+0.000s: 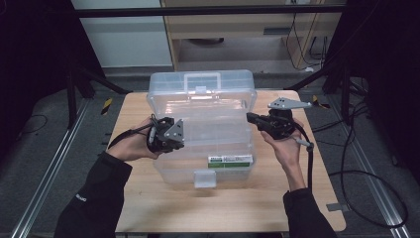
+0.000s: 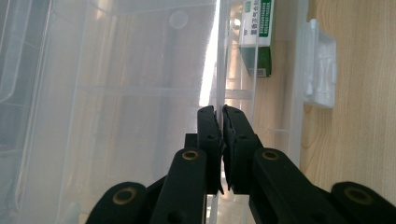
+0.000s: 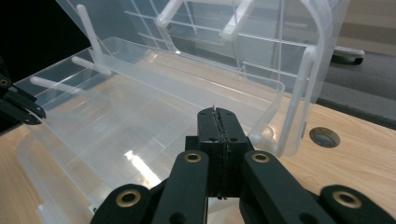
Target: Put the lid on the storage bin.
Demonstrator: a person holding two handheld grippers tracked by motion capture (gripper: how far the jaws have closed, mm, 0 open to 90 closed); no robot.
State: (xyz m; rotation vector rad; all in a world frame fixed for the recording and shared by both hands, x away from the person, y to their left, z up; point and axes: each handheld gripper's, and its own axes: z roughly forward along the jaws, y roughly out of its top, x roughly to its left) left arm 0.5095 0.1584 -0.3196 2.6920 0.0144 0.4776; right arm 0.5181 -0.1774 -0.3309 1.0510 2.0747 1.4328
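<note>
Both jaws pinch the inner tray's thin edges: left gripper one side, right gripper the other. Tray sits in the open storage box (green carton below); lifting remains.

Raised lid walling the far side, tray perhaps covering the box; bare table in front.

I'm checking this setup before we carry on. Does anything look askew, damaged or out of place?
Nothing stands out. The clear plastic box sits square on the wooden table with its lid raised, uncracked. A green-and-white carton lies flat inside by the front wall. Both tongs, left and right, pinch the thin edges of an inner tray.
</note>
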